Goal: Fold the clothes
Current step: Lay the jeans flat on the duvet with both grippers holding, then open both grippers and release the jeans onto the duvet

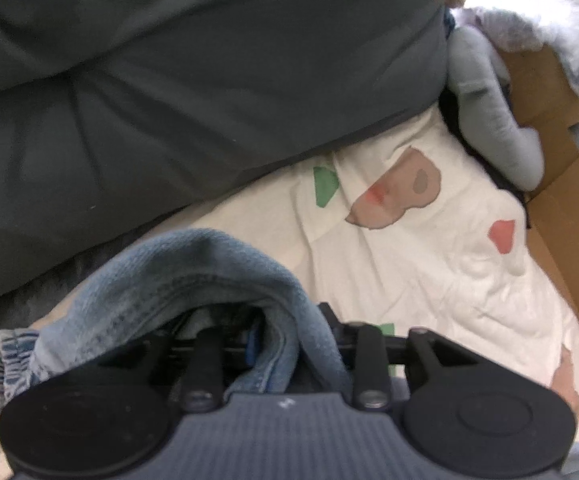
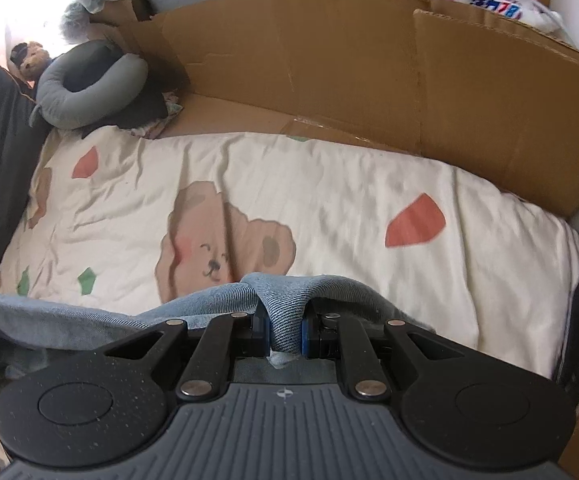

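2 grippers carry denim garment (image 2: 285, 312) over the quilt (image 2: 329, 200): my right gripper (image 2: 285, 334) pinches a fold; left gripper (image 1: 273, 344) jaws buried, grip unclear, may drop.

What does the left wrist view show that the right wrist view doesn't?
Only the left wrist view: the dark grey sofa cushion filling its upper half, and the left claw with denim draped over it; how it grips is hidden.

Only the right wrist view: the cardboard wall, the teddy bear toy, and the right claw shut on a denim fold.

Both: the bear-print cover, grey neck pillow, blue denim.
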A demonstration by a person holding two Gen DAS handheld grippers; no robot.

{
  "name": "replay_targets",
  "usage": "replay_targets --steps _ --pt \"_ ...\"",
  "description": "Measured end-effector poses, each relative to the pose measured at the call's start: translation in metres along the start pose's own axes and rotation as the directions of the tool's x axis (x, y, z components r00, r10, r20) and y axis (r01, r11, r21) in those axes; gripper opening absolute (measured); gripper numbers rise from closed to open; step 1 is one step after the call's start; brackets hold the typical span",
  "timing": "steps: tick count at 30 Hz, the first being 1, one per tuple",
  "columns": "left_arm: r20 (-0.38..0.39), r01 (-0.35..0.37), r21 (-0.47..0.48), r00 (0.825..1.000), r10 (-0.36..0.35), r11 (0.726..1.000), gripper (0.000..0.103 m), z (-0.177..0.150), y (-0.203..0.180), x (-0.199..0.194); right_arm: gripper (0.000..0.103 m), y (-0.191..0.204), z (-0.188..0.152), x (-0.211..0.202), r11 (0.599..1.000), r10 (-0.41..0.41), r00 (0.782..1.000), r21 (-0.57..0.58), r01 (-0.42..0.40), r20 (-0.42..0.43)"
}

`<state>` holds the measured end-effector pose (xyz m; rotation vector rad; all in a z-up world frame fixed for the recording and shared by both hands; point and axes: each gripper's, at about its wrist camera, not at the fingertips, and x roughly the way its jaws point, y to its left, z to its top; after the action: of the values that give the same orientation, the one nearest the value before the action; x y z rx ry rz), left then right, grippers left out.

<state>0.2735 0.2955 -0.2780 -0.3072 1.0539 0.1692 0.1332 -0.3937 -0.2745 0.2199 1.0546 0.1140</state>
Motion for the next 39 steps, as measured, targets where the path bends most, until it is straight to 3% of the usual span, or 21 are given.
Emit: replay_targets --steps 10,12,13,15,16,17,24,30,36,39 --pt "-0.104 -0.061 -0.008 0.993 0.059 0.998 0.035 0.031 -0.011 0.060 0.013 0.003 0.024 0.044 0.998 -0.038 0.999 -0.048 0.036 -0.027" --pt "-0.096 -0.070 -0.004 0.993 0.070 0.998 0.035 0.038 -0.017 0.060 0.013 0.003 0.029 0.053 0.998 -0.047 0.999 -0.048 0.045 -0.028" --pt "-0.084 -0.070 0.002 0.994 0.070 0.998 0.038 0.042 -0.021 0.058 0.013 0.003 0.032 0.058 0.998 -0.053 0.998 -0.048 0.052 -0.027" --pt "-0.022 -0.034 0.056 0.999 0.035 0.998 0.056 0.050 -0.032 0.044 0.013 0.006 0.039 0.064 0.996 -0.067 0.998 -0.058 0.066 -0.015" --pt "-0.001 -0.019 0.086 1.000 0.019 0.996 0.071 0.053 -0.037 0.038 0.013 0.008 0.043 0.067 0.995 -0.075 0.997 -0.067 0.074 -0.005" --pt "0.005 -0.017 0.110 1.000 0.016 0.994 0.073 0.055 -0.042 0.033 0.013 0.010 0.047 0.069 0.994 -0.082 0.997 -0.076 0.082 0.006" --pt "-0.002 -0.005 0.141 1.000 0.005 0.990 0.073 0.057 -0.042 0.015 0.013 0.028 0.090 0.091 0.987 -0.130 0.989 -0.091 0.135 0.067" --pt "-0.004 -0.015 0.106 1.000 0.016 0.994 0.073 0.043 -0.022 -0.001 0.013 0.043 0.123 0.104 0.971 -0.185 0.973 -0.127 0.202 0.137" --pt "-0.009 -0.003 0.089 1.000 0.003 0.996 0.073 0.024 -0.003 -0.020 0.013 0.054 0.152 0.123 0.961 -0.234 0.966 -0.125 0.247 0.105" --pt "-0.021 0.013 0.068 1.000 -0.012 0.998 0.073 0.015 0.004 -0.028 0.014 0.052 0.158 0.128 0.960 -0.268 0.958 -0.063 0.274 0.099"
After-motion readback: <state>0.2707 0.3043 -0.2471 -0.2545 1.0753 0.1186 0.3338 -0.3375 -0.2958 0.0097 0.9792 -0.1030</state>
